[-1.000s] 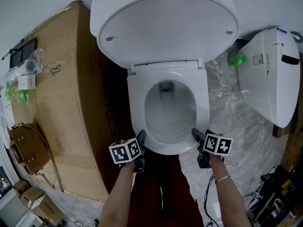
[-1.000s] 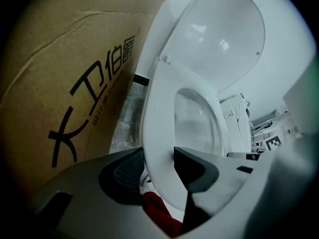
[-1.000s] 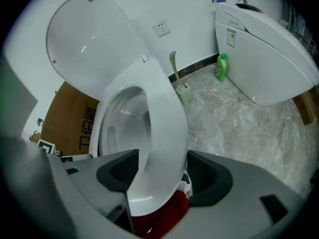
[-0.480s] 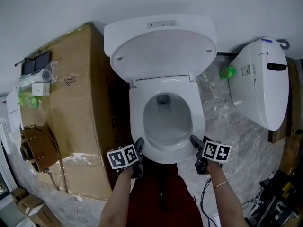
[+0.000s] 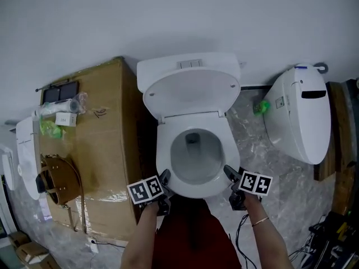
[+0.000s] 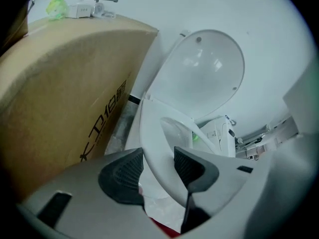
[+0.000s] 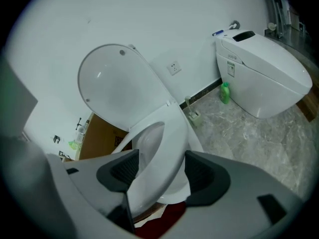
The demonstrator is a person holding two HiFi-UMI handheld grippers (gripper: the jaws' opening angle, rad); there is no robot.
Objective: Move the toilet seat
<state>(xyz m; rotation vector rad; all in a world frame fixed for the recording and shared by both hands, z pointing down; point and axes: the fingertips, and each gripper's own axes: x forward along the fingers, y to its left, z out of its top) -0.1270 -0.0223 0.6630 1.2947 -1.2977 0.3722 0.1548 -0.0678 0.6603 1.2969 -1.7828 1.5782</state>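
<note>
A white toilet stands against the wall with its lid point(image 5: 190, 91) raised. The toilet seat point(image 5: 163, 150) is a white ring over the bowl. My left gripper point(image 5: 164, 176) is at the seat's front left and my right gripper point(image 5: 226, 170) at its front right. In the left gripper view the seat point(image 6: 149, 128) runs between the pads of the left gripper point(image 6: 158, 156), which is shut on it. In the right gripper view the seat point(image 7: 167, 133) slopes up toward the lid point(image 7: 119, 88), and the right gripper point(image 7: 162, 159) is shut on its front edge.
A tall cardboard box point(image 5: 95, 128) stands close on the toilet's left, with small items on top and a brown bag point(image 5: 59, 178) beside it. A second white toilet point(image 5: 300, 111) and a green bottle point(image 5: 259, 106) are on the marble floor to the right. Cables point(image 5: 247, 231) lie near my right arm.
The head view has risen and pulled back, so the toilet looks smaller and more wall shows. Both grippers have stayed at the seat's front corners.
</note>
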